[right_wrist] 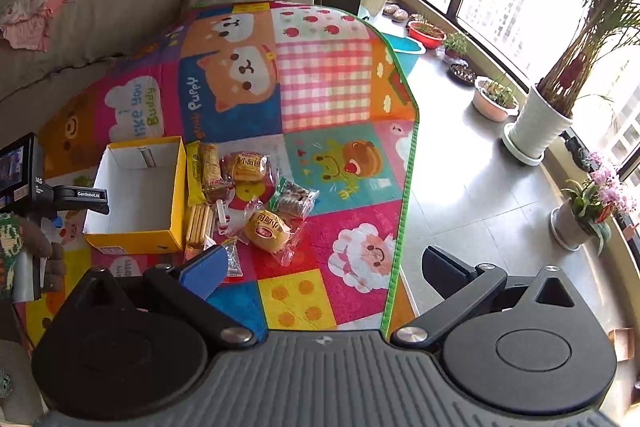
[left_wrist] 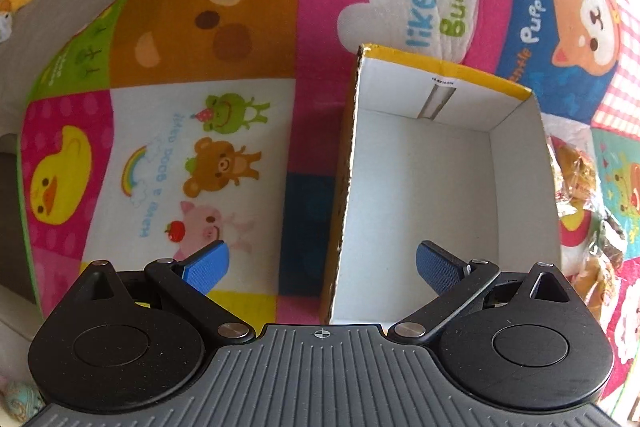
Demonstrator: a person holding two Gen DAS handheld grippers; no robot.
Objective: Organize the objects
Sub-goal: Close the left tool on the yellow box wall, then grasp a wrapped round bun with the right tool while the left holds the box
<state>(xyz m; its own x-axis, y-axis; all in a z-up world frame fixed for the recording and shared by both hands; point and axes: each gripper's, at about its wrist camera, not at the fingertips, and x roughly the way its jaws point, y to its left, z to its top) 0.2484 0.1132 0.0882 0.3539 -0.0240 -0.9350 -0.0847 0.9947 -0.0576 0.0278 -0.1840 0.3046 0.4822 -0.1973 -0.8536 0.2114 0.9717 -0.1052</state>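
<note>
A yellow cardboard box [left_wrist: 432,187] with a white, empty inside lies on the colourful play mat [left_wrist: 192,107]. My left gripper [left_wrist: 322,267] hovers open over its near left wall, nothing between the blue pads. In the right wrist view the same box [right_wrist: 136,195] sits left of a pile of wrapped snacks: a bread bun [right_wrist: 267,229], a second bun [right_wrist: 246,166], a dark biscuit pack [right_wrist: 294,201] and long wafer packs [right_wrist: 208,167]. My right gripper [right_wrist: 324,267] is open above the mat, nearer than the snacks. The left gripper [right_wrist: 80,195] shows at the box's left side, held by a gloved hand.
Crinkly snack wrappers [left_wrist: 580,195] lie right of the box. A grey sofa [right_wrist: 100,11] with a pink cloth stands behind the mat. Bare tiled floor [right_wrist: 472,195] lies right of the mat's green edge, with potted plants [right_wrist: 536,123] and bowls along the window.
</note>
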